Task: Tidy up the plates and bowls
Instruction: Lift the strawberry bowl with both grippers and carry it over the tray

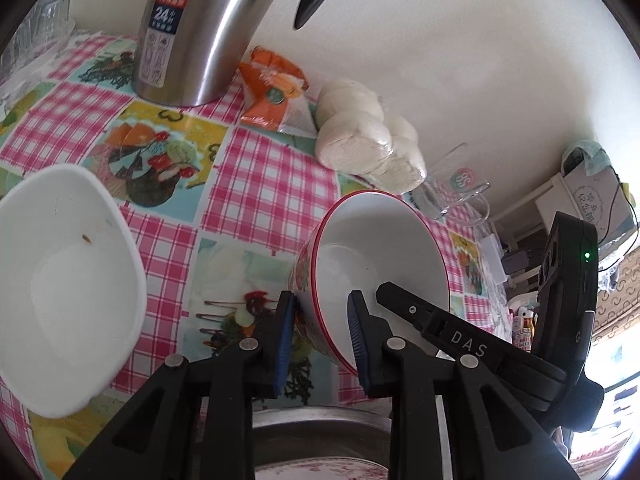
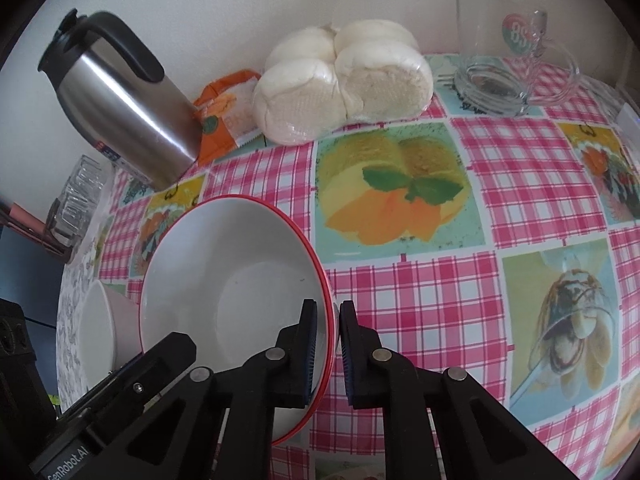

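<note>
Our left gripper [image 1: 320, 336] and right gripper [image 2: 328, 352] both pinch the red-rimmed bowl's [image 2: 224, 280] rim, the white bowl [image 1: 60, 292] waiting at nine o'clock.

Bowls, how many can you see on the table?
2. The red-rimmed bowl is tilted, gripped at its rim by both grippers. The plain white bowl sits to its left. Others may be hidden.

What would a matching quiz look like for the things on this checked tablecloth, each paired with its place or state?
Things:
1. red-rimmed bowl
2. steel flask
3. bag of white buns
4. glass mug

States:
A. by the wall, between orange packet and glass mug
B. gripped at its rim by both tools
C. clear, at the far right
D. black handle, far left

Pairs: 1-B, 2-D, 3-A, 4-C
</note>
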Available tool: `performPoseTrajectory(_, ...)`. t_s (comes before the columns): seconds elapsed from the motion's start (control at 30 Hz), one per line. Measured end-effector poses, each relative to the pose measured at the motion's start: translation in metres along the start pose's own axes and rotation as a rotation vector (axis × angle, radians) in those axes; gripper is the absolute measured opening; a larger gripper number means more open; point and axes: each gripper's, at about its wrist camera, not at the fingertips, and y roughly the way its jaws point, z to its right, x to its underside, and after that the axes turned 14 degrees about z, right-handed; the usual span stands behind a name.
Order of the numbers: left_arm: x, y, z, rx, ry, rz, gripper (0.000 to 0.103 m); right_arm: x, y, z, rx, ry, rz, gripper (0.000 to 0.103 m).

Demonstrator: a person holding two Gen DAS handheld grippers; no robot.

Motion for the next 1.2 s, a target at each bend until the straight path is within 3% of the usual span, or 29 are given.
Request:
performPoseTrajectory(0.53,0.010,-0.067,0.053,0.036,0.101,0.052,0.028,0.004,-0.091,0.003,0.005,0.037,0.105,0.013)
performPoseTrajectory(0.87,0.018,-0.112,0.071,0.062,0.105,0.063,0.028,0.017,-0.144,0.000,-0.021,0.072,0.167,0.013)
performPoseTrajectory(1.03,0.023,-0.136,0.064,0.087,0.055,0.089,0.028,0.033,-0.159,0.000,-0.064,0.119,0.167,0.013)
performPoseTrajectory(1.2,0.038,-0.150,0.065,0.029,0.097,0.106,0.028,0.055,-0.168,-0.007,-0.083,0.129,0.165,0.013)
